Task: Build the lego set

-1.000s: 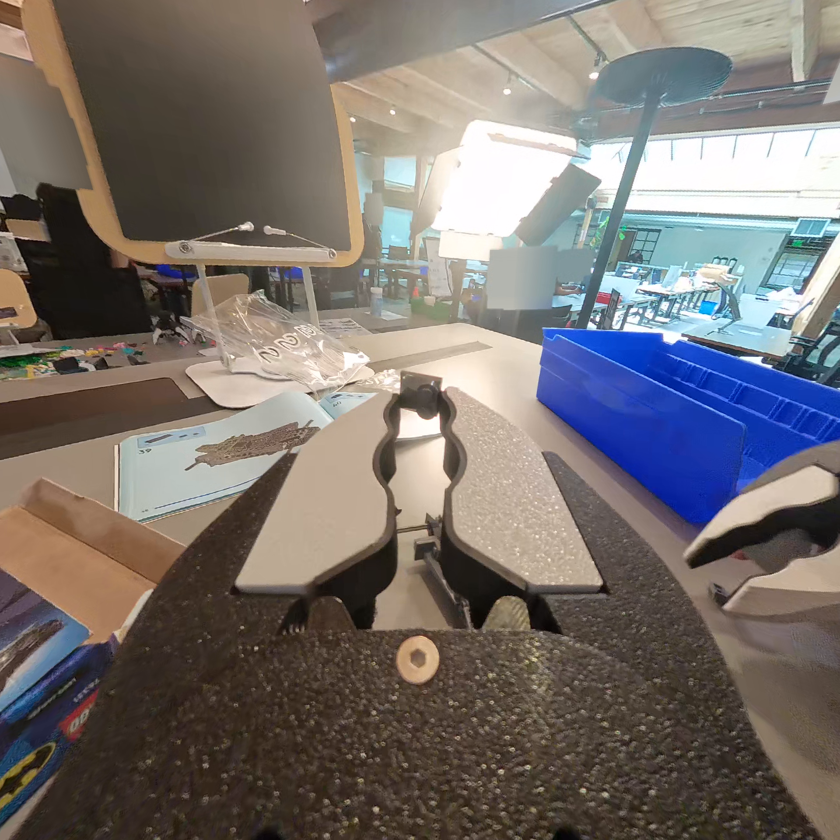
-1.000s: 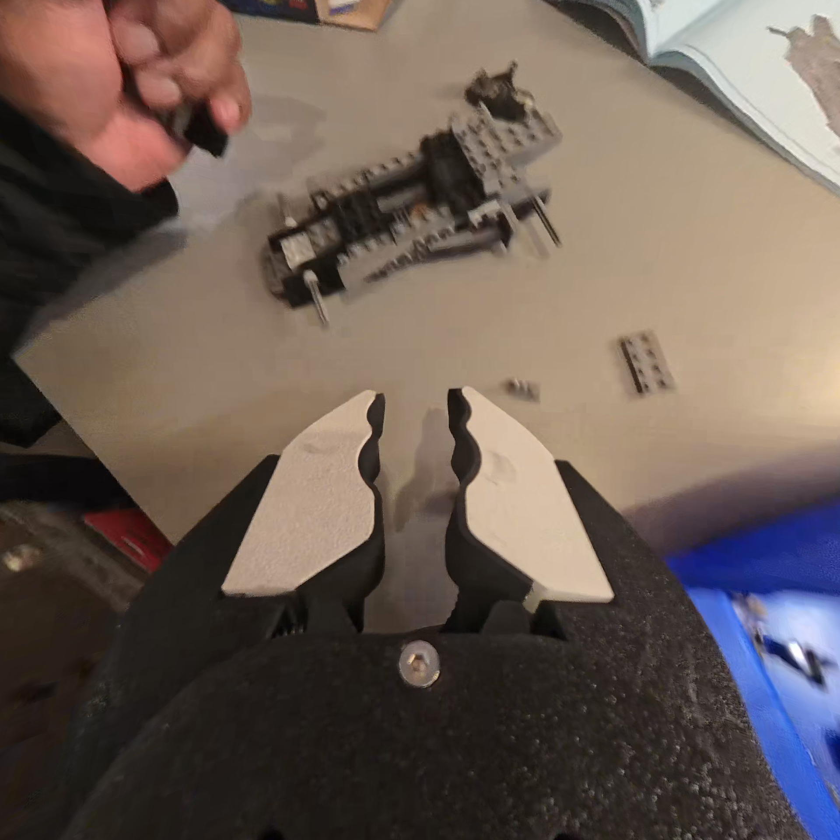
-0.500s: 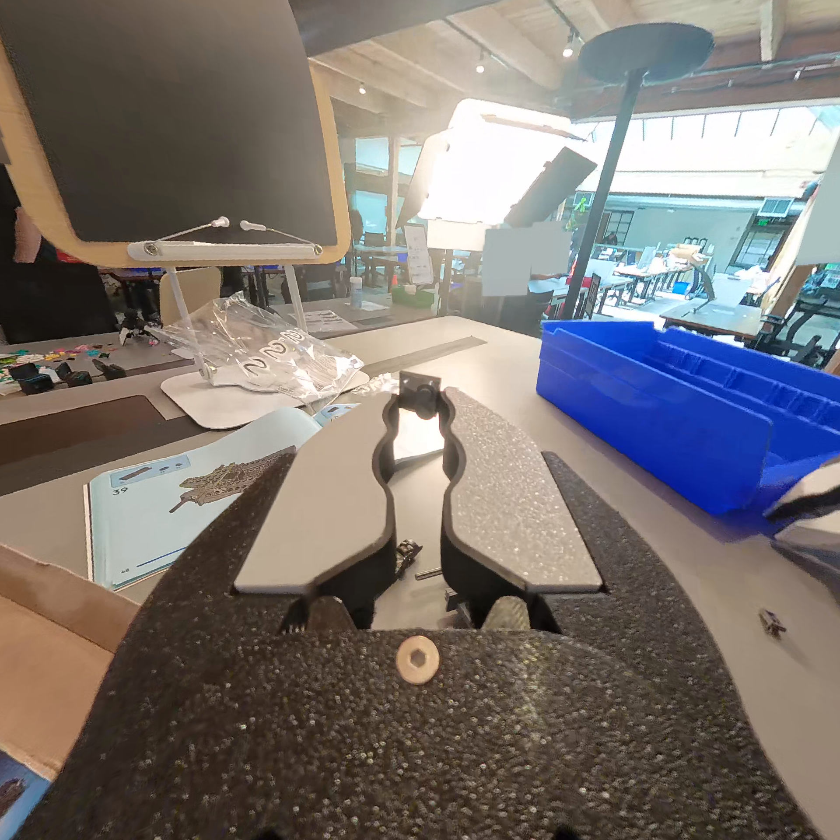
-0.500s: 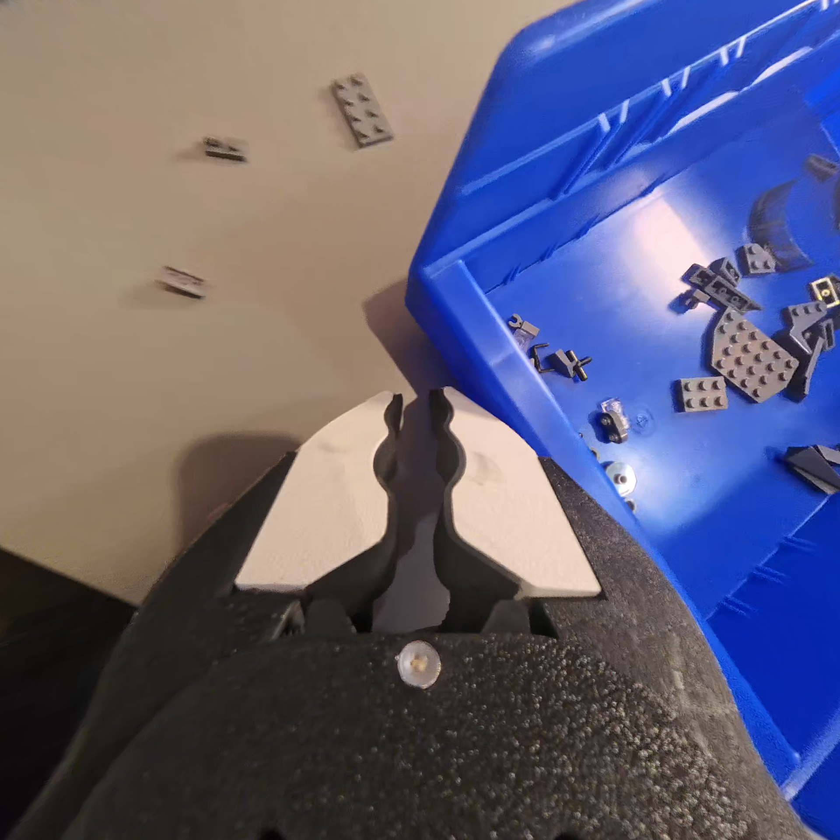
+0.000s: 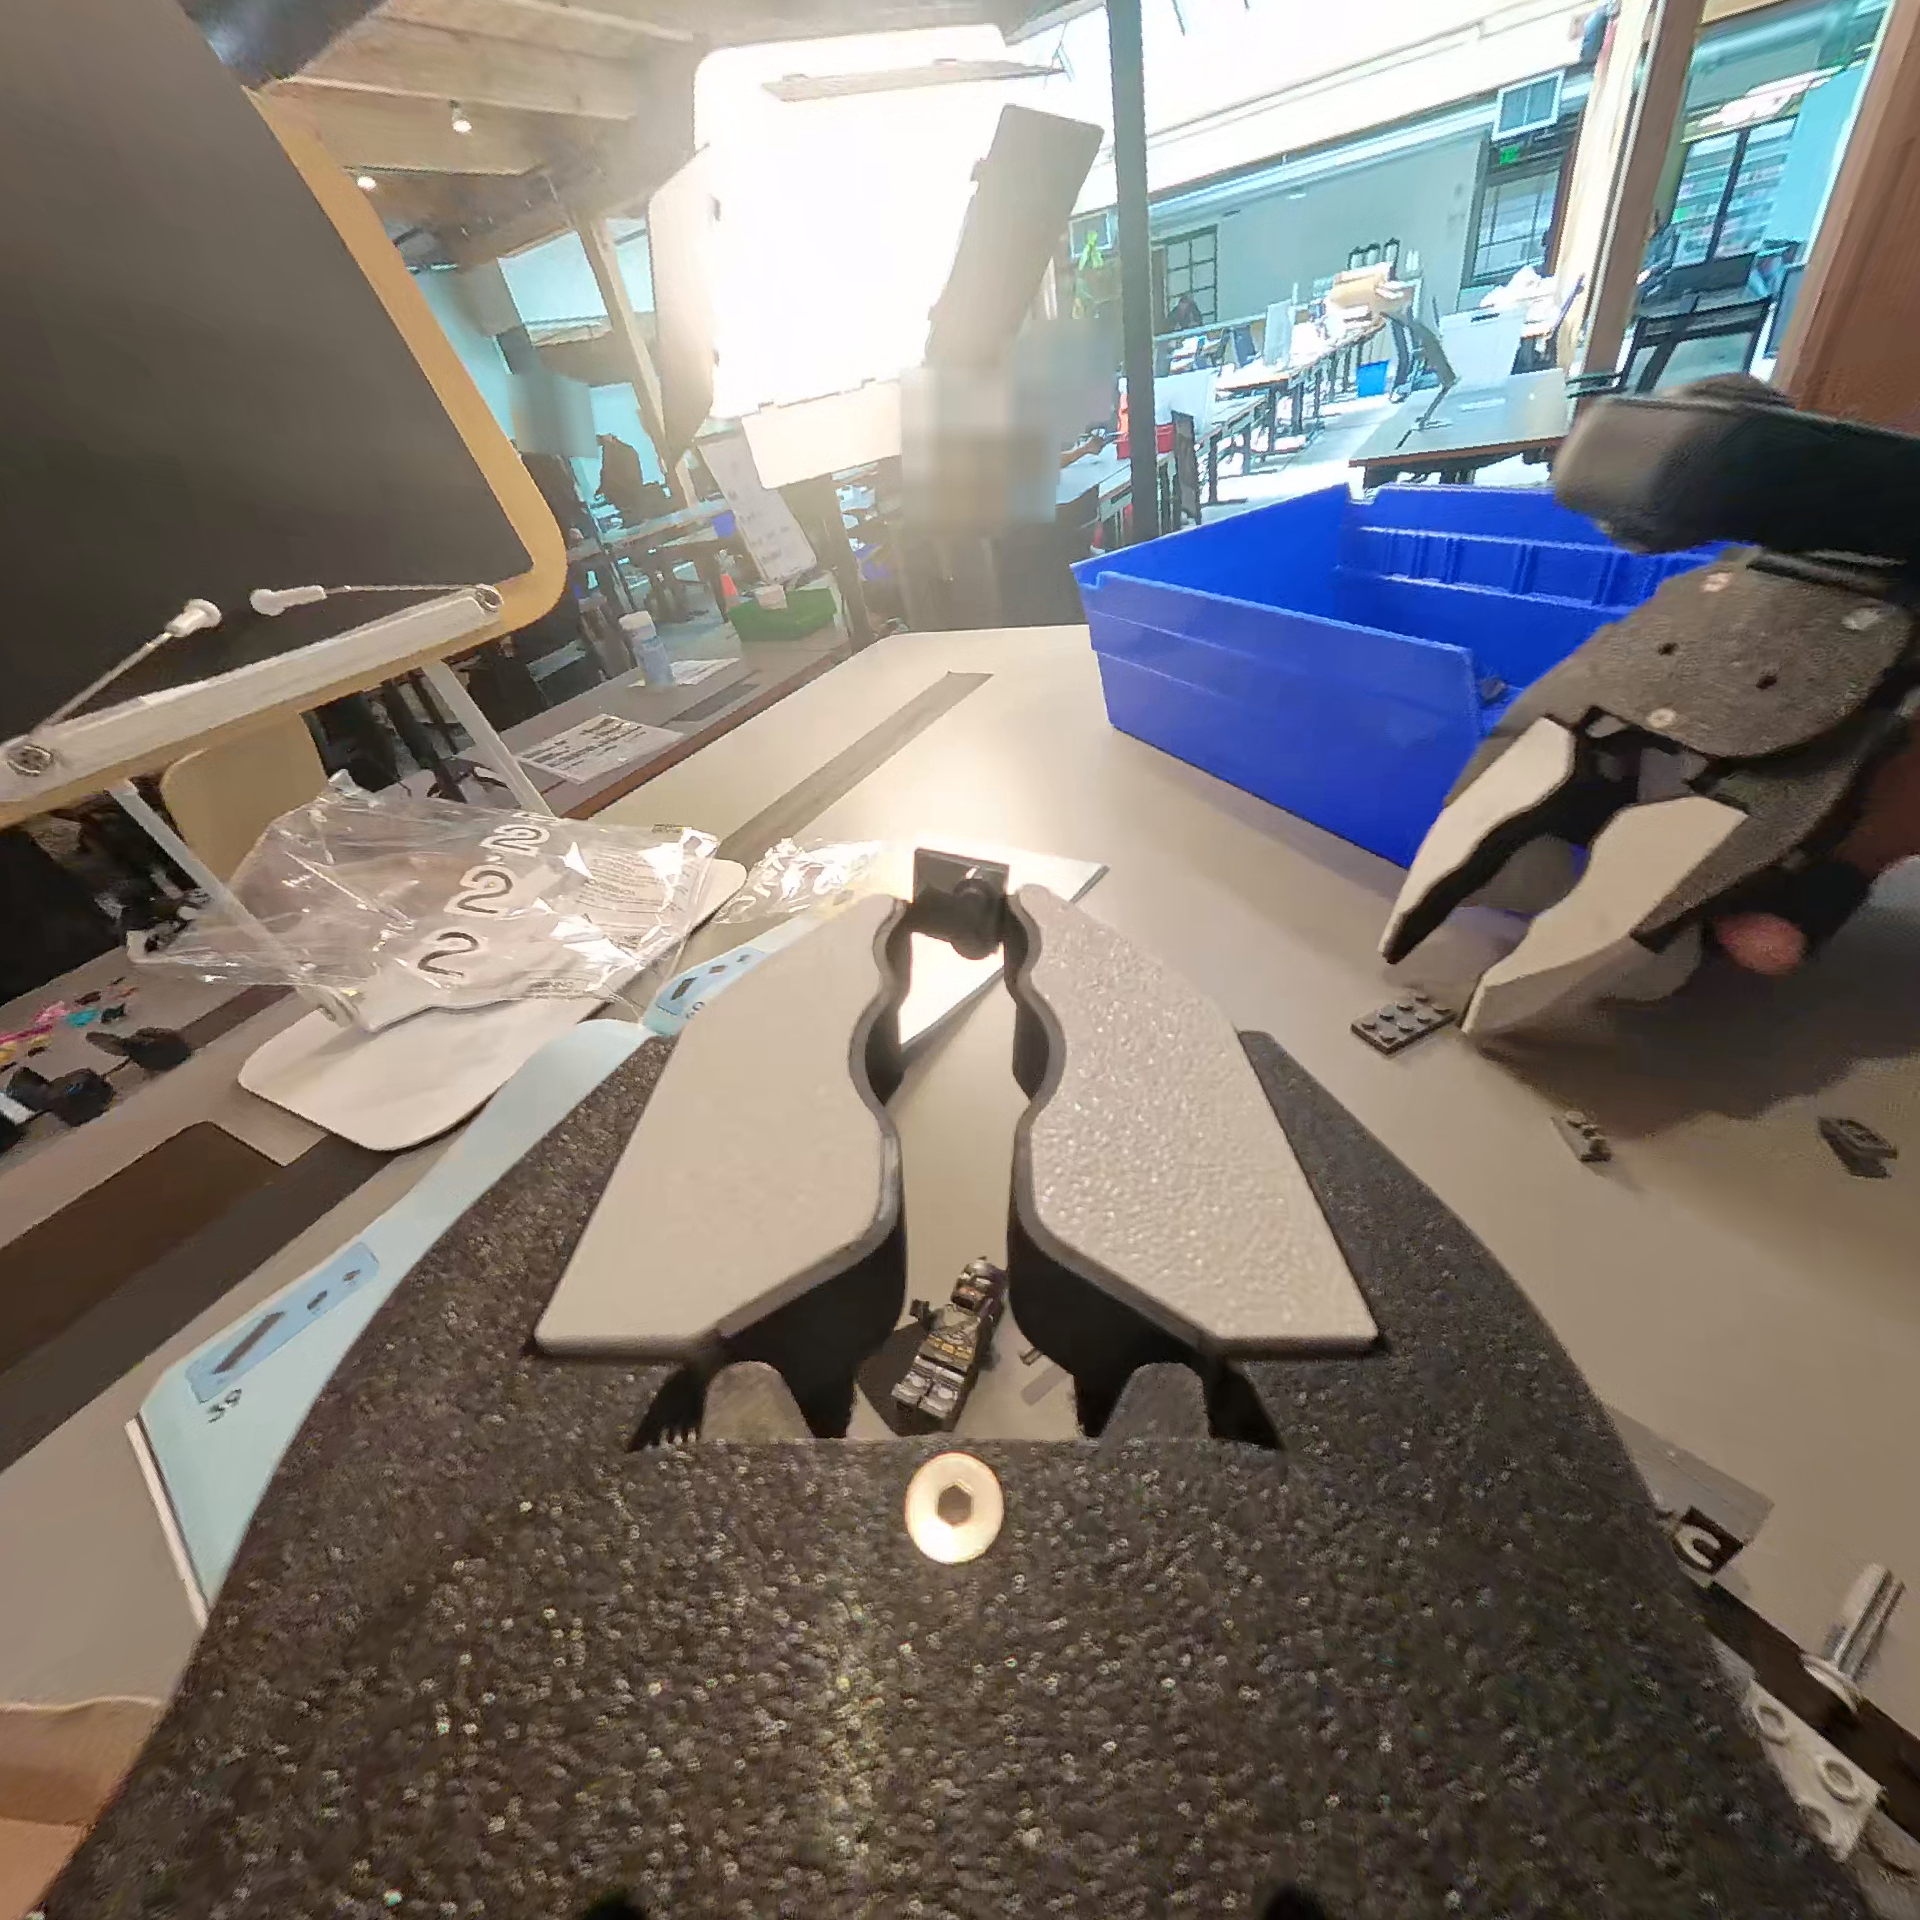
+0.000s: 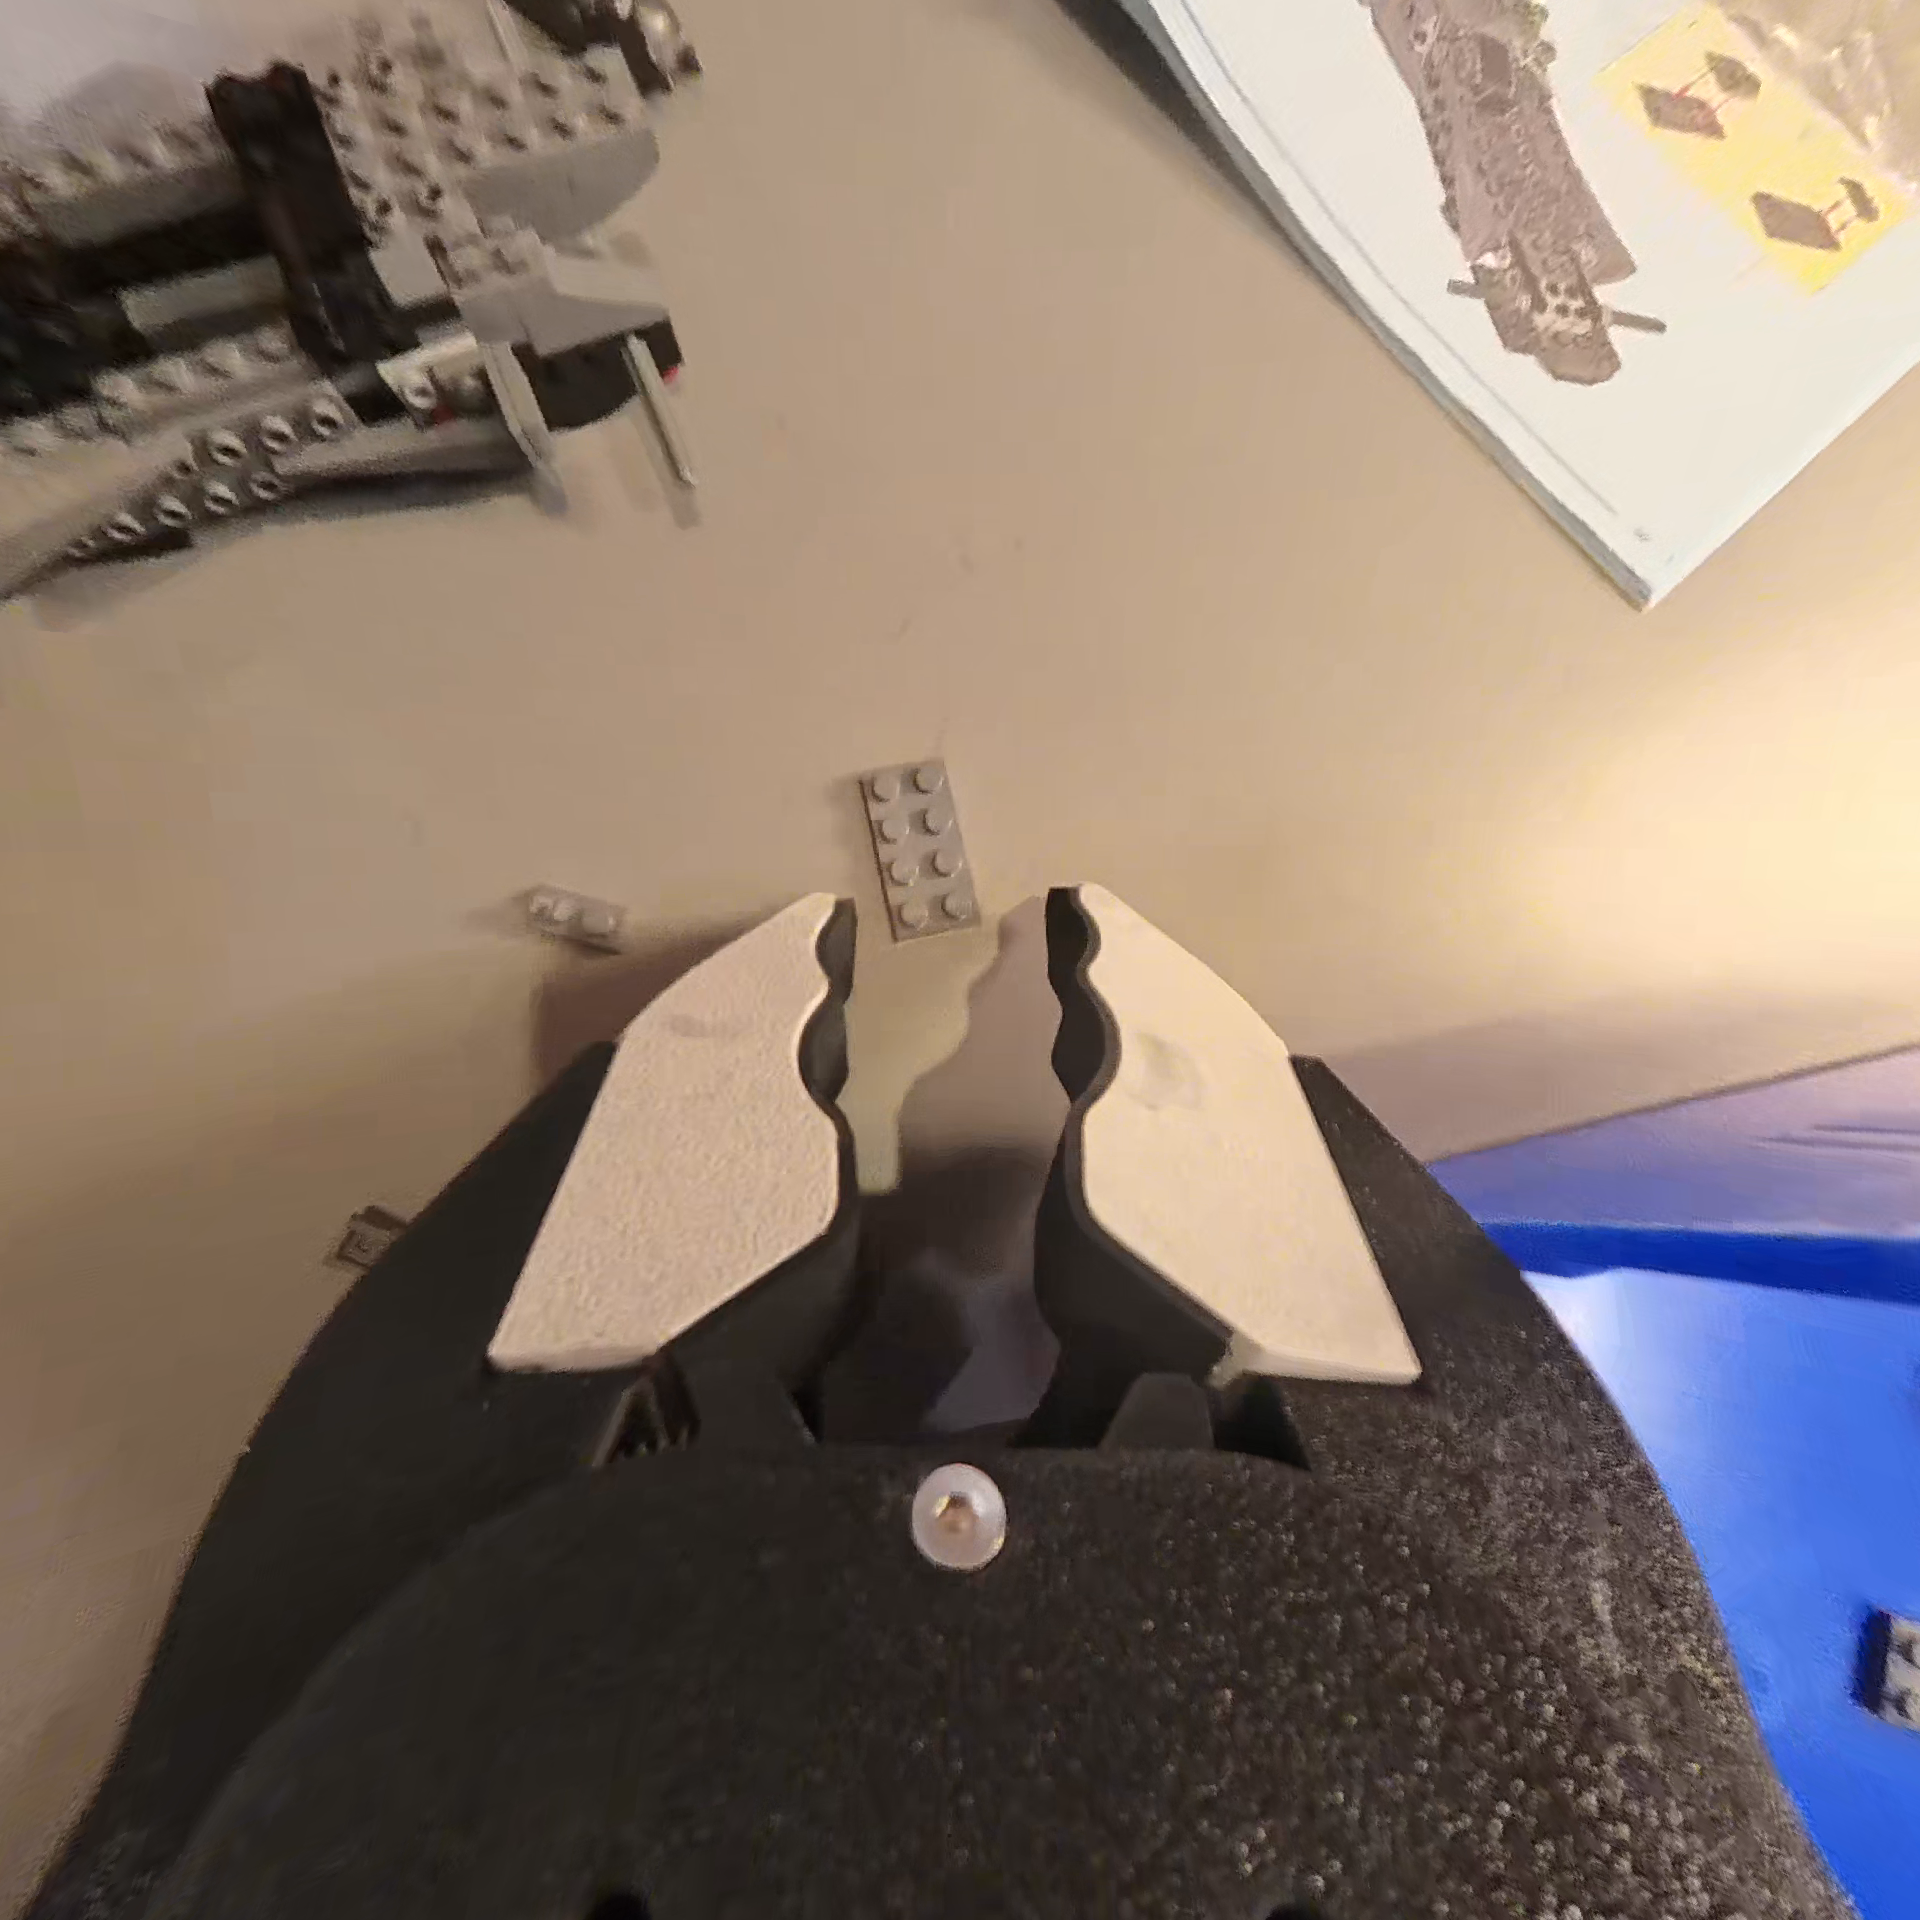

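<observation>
Left wrist: left gripper [image 5: 958, 906] clamps small black brick piece [image 5: 956, 896] at fingertips; minifigure [image 5: 954, 1338] on table [image 5: 1195, 862] below; blue bin [image 5: 1288, 665] ahead.
Right wrist: right gripper [image 6: 948, 914] jaws apart, bare; grey studded plate [image 6: 920, 850] on table just beyond tips, untouched; brick model [image 6: 343, 281] far left.

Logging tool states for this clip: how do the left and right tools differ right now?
The left tool pinches a small dark brick piece at its tips, raised above the table; the right tool is open and holds nothing. The right points down at a flat grey plate lying on the table. Both share grey-faced fingers.
</observation>
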Demonstrator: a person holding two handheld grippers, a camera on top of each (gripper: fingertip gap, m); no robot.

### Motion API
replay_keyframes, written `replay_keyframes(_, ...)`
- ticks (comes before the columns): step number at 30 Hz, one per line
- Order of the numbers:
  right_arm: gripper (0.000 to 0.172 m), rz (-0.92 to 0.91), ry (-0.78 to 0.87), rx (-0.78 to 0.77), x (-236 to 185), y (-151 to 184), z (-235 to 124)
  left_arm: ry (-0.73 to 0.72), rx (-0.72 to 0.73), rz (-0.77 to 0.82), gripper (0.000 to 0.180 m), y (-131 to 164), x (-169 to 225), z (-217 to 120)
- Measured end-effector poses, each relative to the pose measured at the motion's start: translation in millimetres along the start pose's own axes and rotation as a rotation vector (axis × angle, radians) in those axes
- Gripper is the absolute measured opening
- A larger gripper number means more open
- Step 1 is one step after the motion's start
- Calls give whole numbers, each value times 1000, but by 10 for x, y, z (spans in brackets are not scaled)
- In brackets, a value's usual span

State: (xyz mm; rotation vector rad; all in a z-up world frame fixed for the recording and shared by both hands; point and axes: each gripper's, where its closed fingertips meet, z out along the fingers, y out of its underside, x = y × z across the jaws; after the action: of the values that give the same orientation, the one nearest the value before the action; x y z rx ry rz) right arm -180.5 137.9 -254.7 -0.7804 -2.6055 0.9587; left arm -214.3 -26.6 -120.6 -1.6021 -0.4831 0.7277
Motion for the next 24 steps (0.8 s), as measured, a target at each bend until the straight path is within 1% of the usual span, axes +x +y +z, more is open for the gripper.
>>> replay_keyframes(3, 43, 22, -107, -11, 40, 36, 23, 23, 6, -14, 16, 33, 20, -39)
replay_keyframes(6, 41, 44, -176, -7, 79, 15, 19, 42, 5, -30, 16, 24, 5, -50)
replay_keyframes(10, 38, 26, -207, -29, 45, -14, 42, 51, -1, -41, 16, 43, 2, -42)
replay_keyframes(13, 24, 3, -201, -45, 14, -42, 79, 36, -2, -53, 16, 71, -30, -22)
replay_keyframes(15, 18, -6, -211, -42, -27, -71, 105, 29, 16, -69, 16, 50, -57, -13)
replay_keyframes(16, 17, -4, -212, -36, -36, -87, 116, 34, 29, -79, 16, 33, -59, -14)
replay_keyframes(18, 14, -8, -199, -22, -36, -113, 130, 45, 70, -105, 16, -22, -55, -28)
replay_keyframes(21, 16, -15, -167, -10, -28, -144, 123, 94, 169, -183, 16, -158, -26, -69)
replay_keyframes(22, 19, -19, -151, -3, -24, -173, 106, 113, 216, -227, 16, -225, -25, -95)
replay_keyframes(24, 21, -48, -118, 33, -46, -297, 36, 167, 340, -365, 16, -401, -42, -168)
